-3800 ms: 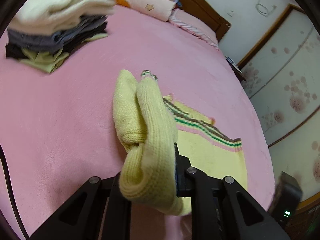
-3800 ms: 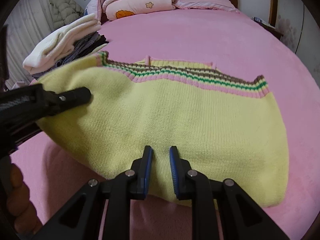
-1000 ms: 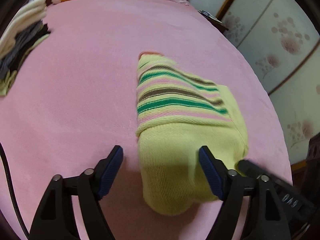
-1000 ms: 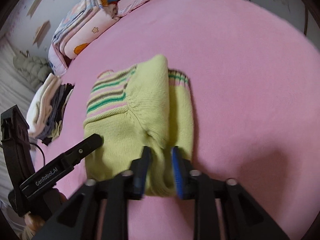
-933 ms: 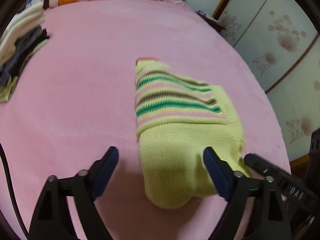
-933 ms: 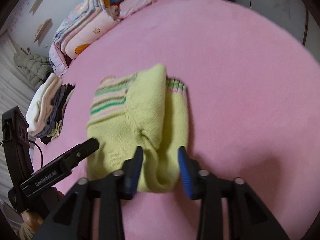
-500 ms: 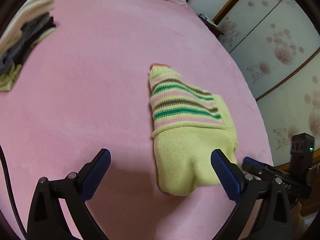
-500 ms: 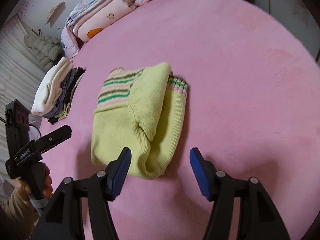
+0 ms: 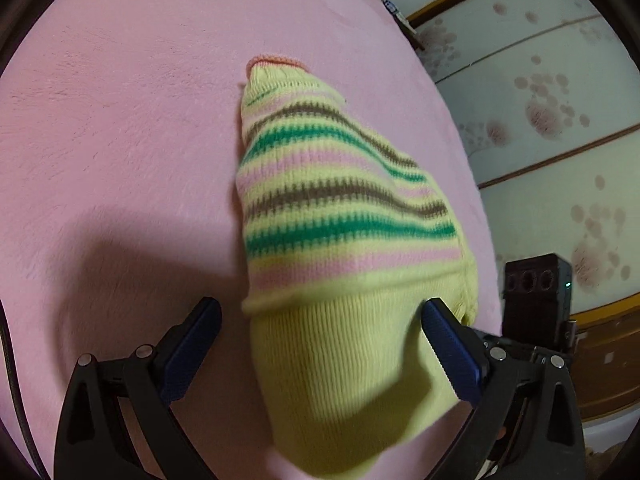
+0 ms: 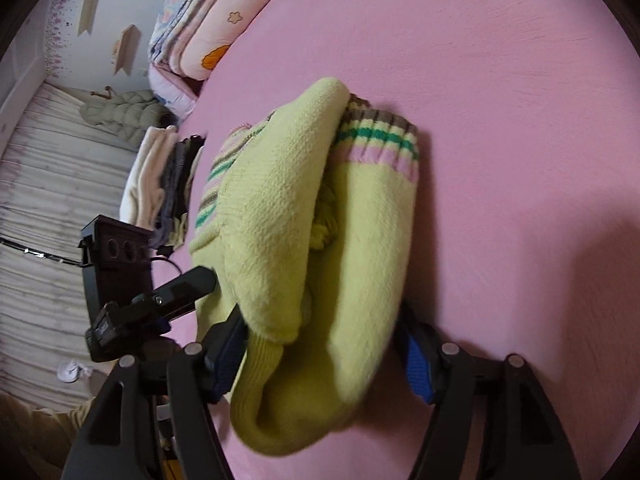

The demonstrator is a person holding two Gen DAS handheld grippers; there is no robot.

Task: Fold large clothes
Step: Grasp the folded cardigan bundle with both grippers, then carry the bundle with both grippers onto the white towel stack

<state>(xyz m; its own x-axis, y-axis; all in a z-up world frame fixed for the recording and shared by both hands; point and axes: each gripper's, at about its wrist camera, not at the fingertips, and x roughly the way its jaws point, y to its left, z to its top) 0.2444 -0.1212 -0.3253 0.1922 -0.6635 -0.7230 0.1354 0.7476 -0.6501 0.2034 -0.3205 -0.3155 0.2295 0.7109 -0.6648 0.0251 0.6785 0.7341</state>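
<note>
Left wrist view has the folded yellow sweater (image 9: 352, 264) lying on the pink bedspread (image 9: 120, 128), striped band on top, plain knit end nearest the camera. The left gripper (image 9: 320, 344) stands spread wide with that end between its blue pads (image 9: 452, 354); the right-hand pad meets the knit's edge, the other stands clear, nothing clamped. From the right wrist, the right gripper (image 10: 324, 356) is opening, its jaws straddling the sweater's near fold without pinching it. Beyond the sweater sits a stack of folded clothes (image 10: 160, 176). Half a second ago both grippers hung farther back from the sweater; they have come down around it.
</note>
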